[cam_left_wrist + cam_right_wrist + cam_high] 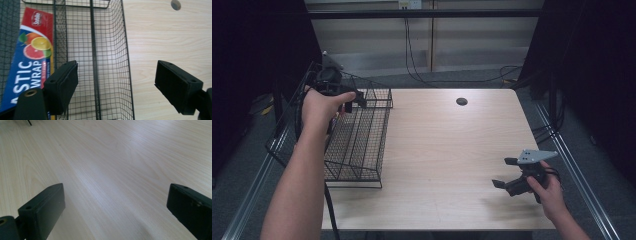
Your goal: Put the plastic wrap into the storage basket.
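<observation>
Wooden table [447, 150], left claw [116, 86] apart over wire basket [110, 37], plastic wrap box [30, 57] partly cut off, right claw [115, 212] apart.

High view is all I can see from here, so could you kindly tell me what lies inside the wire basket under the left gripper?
Observer: The left gripper view shows a plastic wrap box with citrus fruit printed on it, lying in the wire basket.
Operator: Thank you. Is the left gripper holding it?
Observer: No, the left gripper has its jaws spread wide with nothing between them; the box sits beside one jaw.
Operator: And what does the right gripper have?
Observer: The right gripper is open too, with bare wooden table between its jaws.
</observation>
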